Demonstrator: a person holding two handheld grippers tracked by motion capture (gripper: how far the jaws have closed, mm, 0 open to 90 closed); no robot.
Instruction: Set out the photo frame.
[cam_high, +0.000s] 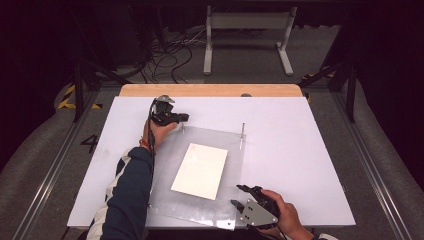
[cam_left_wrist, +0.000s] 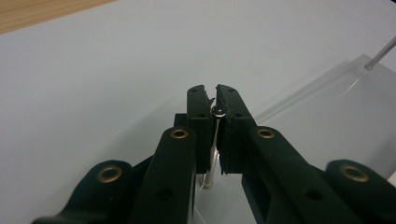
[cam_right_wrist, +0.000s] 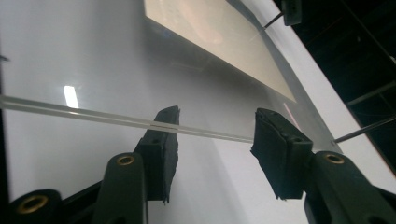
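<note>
A clear acrylic plate (cam_high: 227, 145) lies flat on the white desk (cam_high: 300, 150), reaching from about the middle of the desk to its near edge, with a cream sheet of paper (cam_high: 200, 170) lying at its centre, turned a little askew. Thin metal pins stand upright at the plate's far corners: one at the far left corner (cam_left_wrist: 215, 140) and another at the far right corner (cam_high: 243, 131). The left gripper (cam_high: 176, 119), held in the person's left hand (cam_high: 156, 132), has its black jaws clamped on the far left pin, whose rounded top shows pinched between the pads in the left gripper view. The right gripper (cam_high: 239, 196) sits in the right hand (cam_high: 286, 216) at the near edge of the desk, by the plate's near right corner. Its jaws stand partly apart, at a middling gap, and the right gripper view shows them either side of the plate's clear near edge (cam_right_wrist: 116, 119), the pads holding nothing. A dark sleeve with pale stripes (cam_high: 127, 192) covers the left forearm, which lies along the plate's left side. A strip of bare wood (cam_high: 210, 90) runs along the desk's far edge.
</note>
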